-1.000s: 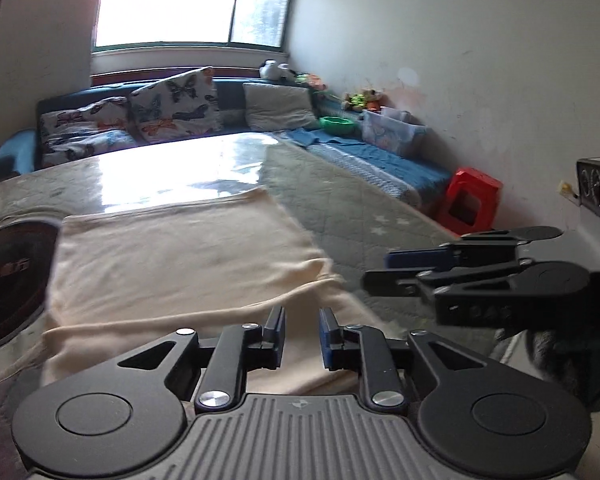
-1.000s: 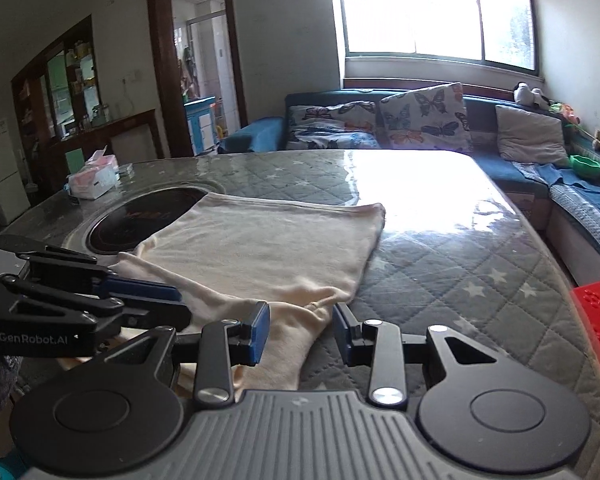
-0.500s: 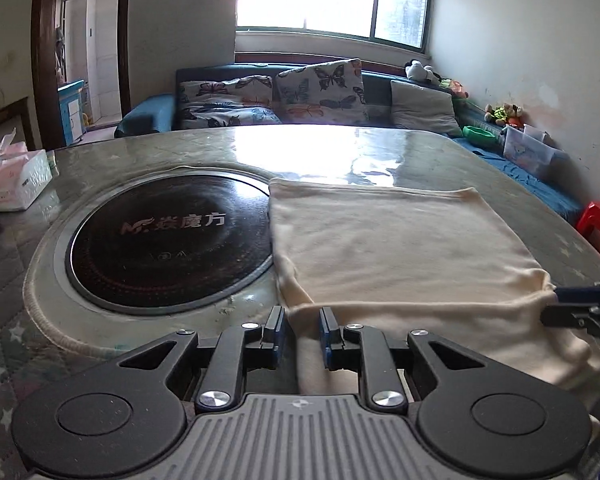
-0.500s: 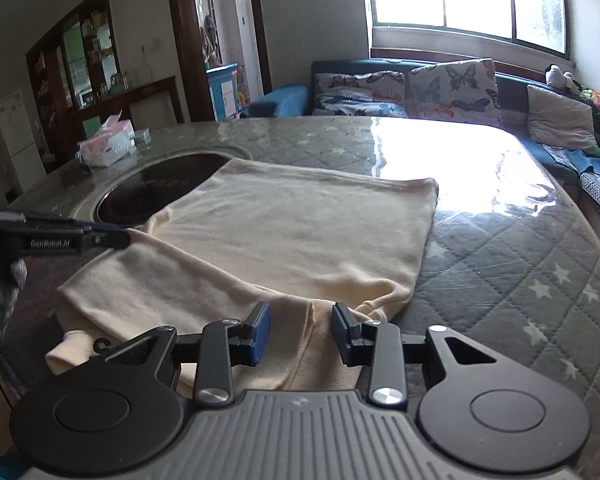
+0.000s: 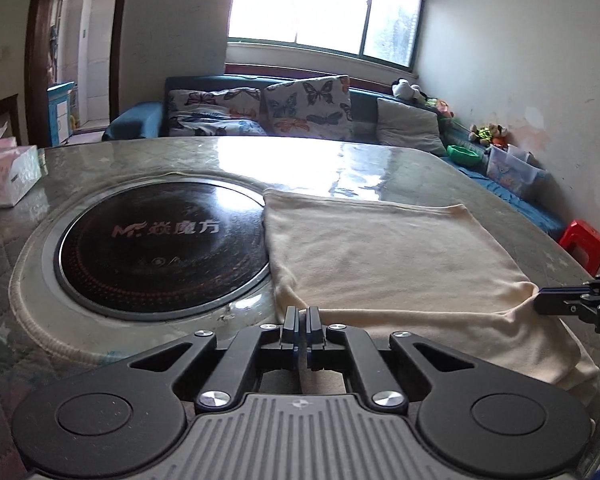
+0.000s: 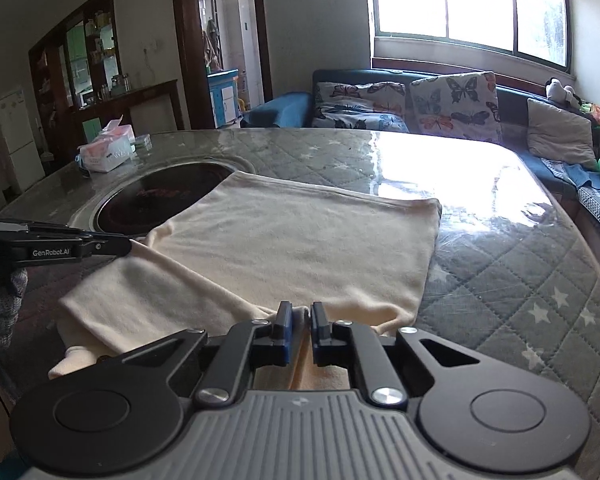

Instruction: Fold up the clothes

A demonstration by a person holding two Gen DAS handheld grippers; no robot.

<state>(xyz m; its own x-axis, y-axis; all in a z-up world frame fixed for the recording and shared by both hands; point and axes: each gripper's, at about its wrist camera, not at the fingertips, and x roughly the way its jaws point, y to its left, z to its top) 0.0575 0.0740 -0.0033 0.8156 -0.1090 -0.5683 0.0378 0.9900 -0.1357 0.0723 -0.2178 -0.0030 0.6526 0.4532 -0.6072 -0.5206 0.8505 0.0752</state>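
Cream garment (image 5: 388, 256), folded flat on the table (image 6: 500, 248) toward its near edge, just beside the round black hob (image 5: 160, 240) set into the top. Near hem doubled, some cloth hanging past the near edge.

Left gripper (image 5: 301, 320): jaws drawn almost together, thin fold of the near-left corner pinched between them. Right gripper (image 6: 299, 318): jaws narrow, a bunched ridge of the near-right corner caught between the blue pads (image 6: 285, 320). Each tool visible at the margin of the other's view, both at one hem, well apart.

Step in hand, as I judge it: lift the near hem and carry it over toward the far edge for the next fold. To do it well: raise both corners together and level, keep the hem taut between the tools so no slack sags mid-span, check that each pinch holds every layer, lay far corners onto far corners, release only once flat. Watch the left side near the hob rim; cloth could drag there.

Change from half a second ago: both sets of jaws stood clearly apart over the hem then; now closed onto it. Cloth at the right corner now puckered upward.
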